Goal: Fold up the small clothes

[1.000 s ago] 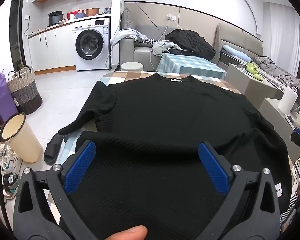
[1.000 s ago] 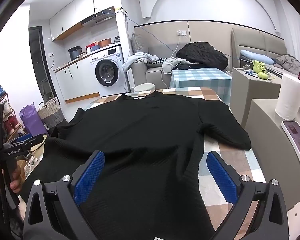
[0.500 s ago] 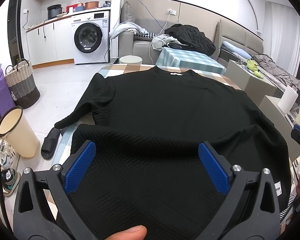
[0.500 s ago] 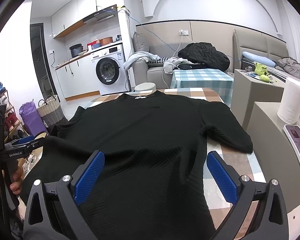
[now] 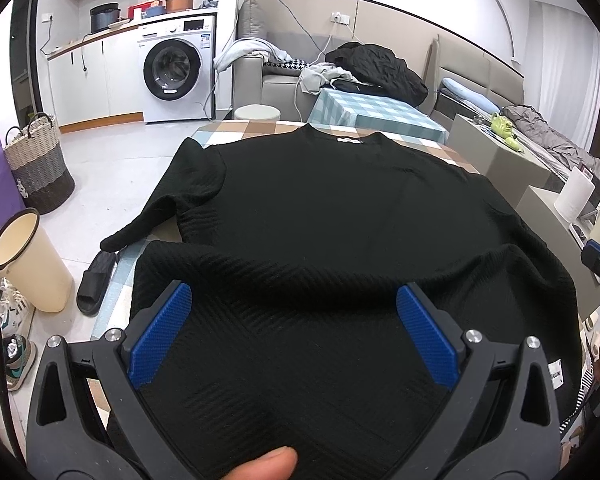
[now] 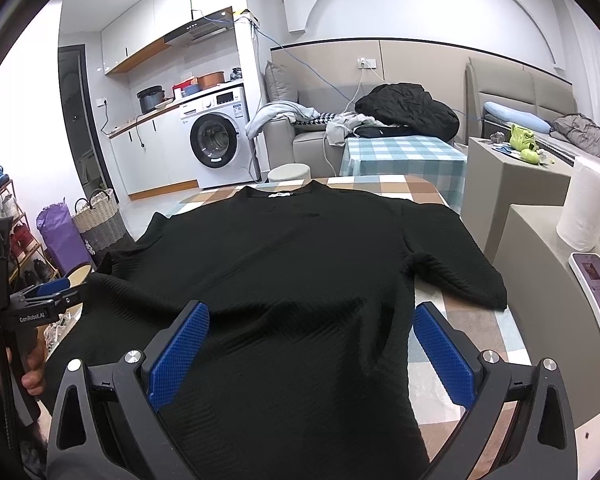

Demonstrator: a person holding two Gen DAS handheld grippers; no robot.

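Nearest, the left tongs [image 5: 294, 330] and the right tongs [image 6: 310, 354] both stand wide open, blue pads spread apart with nothing between them. The black sweater [image 5: 340, 216] lies on the tabletop [image 6: 460, 332] right under and ahead of both tongs, its near hem bunched up into a raised fold that runs between the blue pads. A white tag sits at the sweater's right near edge, its print too small to read. From the right camera, the side of the left tongs reads "GenRobot.AI".

The tabletop wears a checked cloth of brown, white and pale blue. The sweater's collar points far, with a small white neck label; one sleeve hangs off the left edge, the other lies flat on the right. A phone [image 6: 596, 300] and a paper towel roll [image 6: 586, 204] rest on a grey counter to the right.

Farther off: a cream bin [image 5: 28, 260] and woven basket [image 5: 40, 164] on the floor at left, a washing machine [image 5: 180, 76] at the far wall, and a sofa piled with clothes.
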